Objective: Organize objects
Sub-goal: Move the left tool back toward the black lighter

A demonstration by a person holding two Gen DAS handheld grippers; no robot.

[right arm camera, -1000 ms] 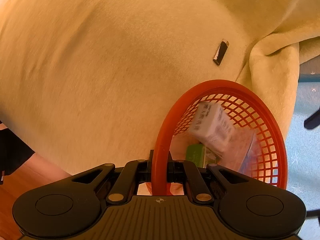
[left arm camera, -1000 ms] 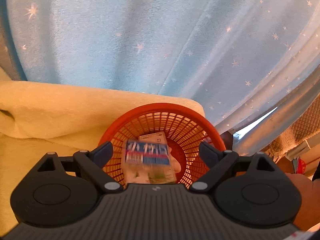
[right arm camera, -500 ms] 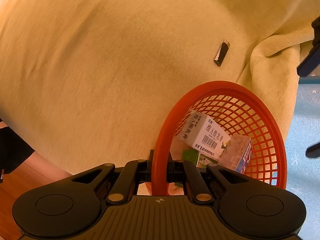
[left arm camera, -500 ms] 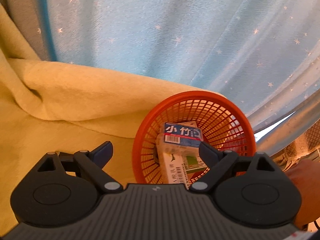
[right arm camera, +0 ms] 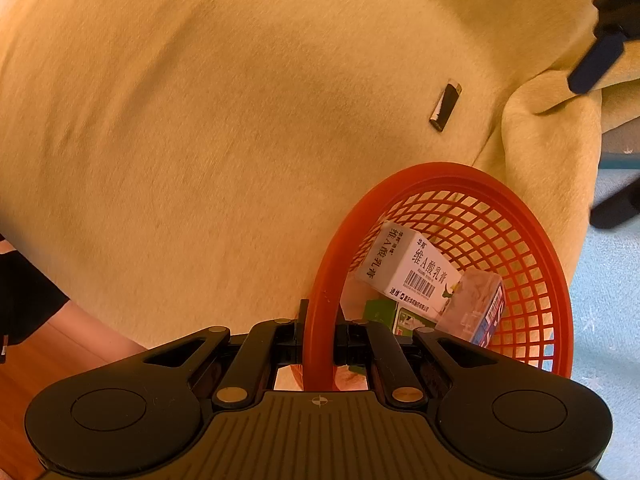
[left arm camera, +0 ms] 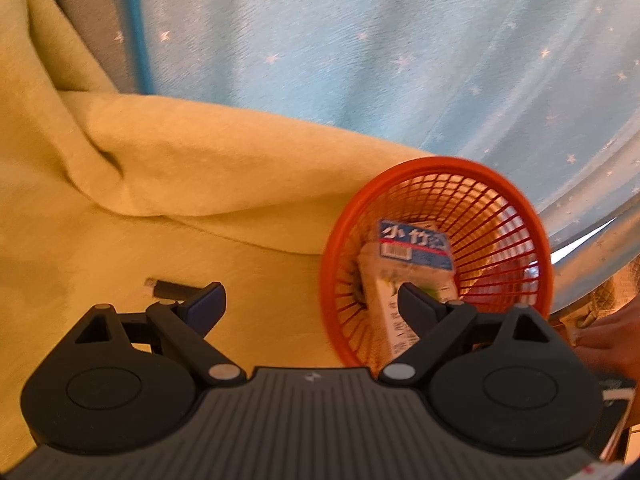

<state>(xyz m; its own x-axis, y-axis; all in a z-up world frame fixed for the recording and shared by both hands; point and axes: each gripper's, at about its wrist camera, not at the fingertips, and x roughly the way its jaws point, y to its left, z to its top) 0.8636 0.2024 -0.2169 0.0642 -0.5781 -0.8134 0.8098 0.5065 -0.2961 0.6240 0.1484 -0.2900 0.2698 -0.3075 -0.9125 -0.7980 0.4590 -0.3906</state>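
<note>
The right hand-held gripper (right arm camera: 319, 334) was clamped on the rim of the round orange plastic mesh basket (right arm camera: 532, 248), boxes piled inside, white carton (right arm camera: 408, 266) on top. The left hand-held gripper (left arm camera: 310, 302) hung wide open, empty. Beyond, a small black stick-shaped object (right arm camera: 445, 107) lay on the yellow blanket (right arm camera: 224, 120).

Red mesh basket (right arm camera: 524, 216), yellow blanket (right arm camera: 240, 120), star-dotted blue curtain (left arm camera: 400, 60)

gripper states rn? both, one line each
Left gripper: open, holding nothing.
Right gripper: closed on the rim of the red basket.
</note>
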